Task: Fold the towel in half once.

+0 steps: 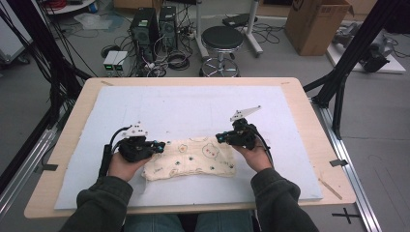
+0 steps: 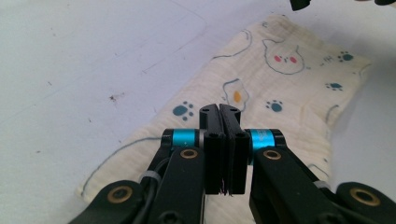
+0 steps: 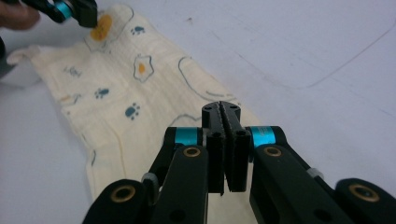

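The printed cloth [image 1: 191, 159] lies folded into a strip on the surface [image 1: 193, 111], both hand-held grippers' jaws together and empty, so little folding seems left.

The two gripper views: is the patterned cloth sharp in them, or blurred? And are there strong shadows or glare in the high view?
Left gripper view: the cloth is fairly sharp, its paw prints readable; the shut left gripper is sharp too. Right gripper view: the cloth softens toward its far end. High view: even light, only soft shadows under the hands, no glare on the white mat.
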{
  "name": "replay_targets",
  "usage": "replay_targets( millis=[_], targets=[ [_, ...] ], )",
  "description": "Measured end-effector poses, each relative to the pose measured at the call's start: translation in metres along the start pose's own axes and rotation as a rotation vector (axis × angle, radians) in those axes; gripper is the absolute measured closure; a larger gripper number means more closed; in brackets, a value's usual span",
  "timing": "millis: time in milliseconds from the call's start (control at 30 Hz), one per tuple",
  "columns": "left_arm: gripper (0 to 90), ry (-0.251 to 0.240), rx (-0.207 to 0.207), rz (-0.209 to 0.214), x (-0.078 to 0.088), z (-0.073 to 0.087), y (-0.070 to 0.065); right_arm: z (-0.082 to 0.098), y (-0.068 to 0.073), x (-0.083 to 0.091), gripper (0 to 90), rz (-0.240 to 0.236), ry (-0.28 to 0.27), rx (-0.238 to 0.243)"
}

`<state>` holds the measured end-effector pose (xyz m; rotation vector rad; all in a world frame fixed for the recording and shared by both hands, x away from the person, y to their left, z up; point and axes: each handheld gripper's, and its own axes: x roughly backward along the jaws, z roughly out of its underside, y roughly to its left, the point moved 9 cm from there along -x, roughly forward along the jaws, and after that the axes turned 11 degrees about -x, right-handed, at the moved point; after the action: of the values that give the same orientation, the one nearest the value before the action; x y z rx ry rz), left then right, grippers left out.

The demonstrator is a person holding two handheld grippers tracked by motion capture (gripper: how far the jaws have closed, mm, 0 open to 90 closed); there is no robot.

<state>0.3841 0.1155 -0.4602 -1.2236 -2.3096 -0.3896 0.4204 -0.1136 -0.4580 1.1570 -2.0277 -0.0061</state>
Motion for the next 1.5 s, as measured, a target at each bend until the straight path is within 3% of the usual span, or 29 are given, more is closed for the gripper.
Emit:
replay_targets(
  millis=[100,233,400,567,633,767,1067,1200,1333,1500],
  targets=[
    [89.4,0.005,-0.001,0.006,-0.01,-0.003,0.001,-0.003,0.007,-0.016,89.1,-0.029,0.013,0.002],
    [89.6,0.054,0.006,0.003,-0.026,0.0,0.004,-0.006,0.011,-0.04,89.0,-0.045,0.05,-0.001],
    [89.7,0.135,0.025,-0.035,-0.034,0.015,0.015,-0.001,0.0,-0.054,89.1,-0.003,0.102,-0.02],
    [89.6,0.169,0.036,-0.07,-0.033,0.025,0.024,0.004,-0.01,-0.052,89.1,0.034,0.127,-0.038],
    [89.6,0.151,0.059,-0.062,-0.031,0.027,0.026,0.008,-0.013,-0.052,89.2,0.043,0.141,-0.038],
    [89.7,0.153,0.044,-0.079,-0.03,0.028,0.028,0.012,-0.019,-0.046,89.2,0.033,0.124,-0.067],
    [89.6,0.124,0.077,-0.086,-0.022,0.035,0.034,0.022,-0.032,-0.031,89.4,0.021,0.087,-0.118],
    [89.4,0.123,0.065,-0.085,-0.022,0.034,0.033,0.021,-0.031,-0.032,88.5,0.029,0.088,-0.102],
    [84.3,0.082,0.053,-0.088,-0.016,0.026,0.031,0.015,-0.025,-0.026,82.5,0.008,0.052,-0.088],
    [71.5,0.045,0.069,-0.118,-0.004,0.023,0.038,0.007,-0.033,-0.01,71.7,0.065,0.011,-0.069]
  ],
)
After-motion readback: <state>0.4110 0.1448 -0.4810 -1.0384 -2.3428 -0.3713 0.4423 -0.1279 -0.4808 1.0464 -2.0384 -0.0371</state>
